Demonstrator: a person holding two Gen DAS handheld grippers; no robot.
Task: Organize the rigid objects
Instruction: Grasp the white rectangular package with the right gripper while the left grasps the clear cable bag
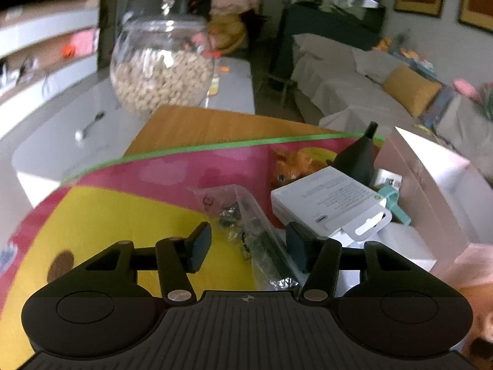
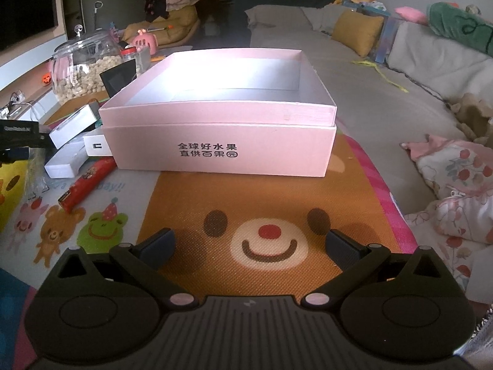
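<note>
An open pink box [image 2: 222, 141] stands empty on a cartoon play mat [image 2: 271, 203]; its corner shows at the right of the left wrist view [image 1: 431, 178]. My left gripper [image 1: 248, 246] is open, its jaws on either side of a clear plastic bag of small parts [image 1: 246, 215]. Just right of it lie a white carton [image 1: 326, 200], a teal item [image 1: 393, 200], a black cone-shaped piece [image 1: 360, 157] and an orange toy [image 1: 295, 163]. My right gripper [image 2: 251, 248] is open and empty, low over the mat in front of the box. A red pack [image 2: 87, 183] and white boxes [image 2: 72, 126] lie left of the box.
A glass jar of pale pellets [image 1: 161, 71] stands on a white table [image 1: 61, 129] behind the mat, with a spoon [image 1: 91, 128] beside it. A grey sofa [image 2: 385, 92] with cushions runs along the right. Printed fabric [image 2: 456, 191] lies at the mat's right edge.
</note>
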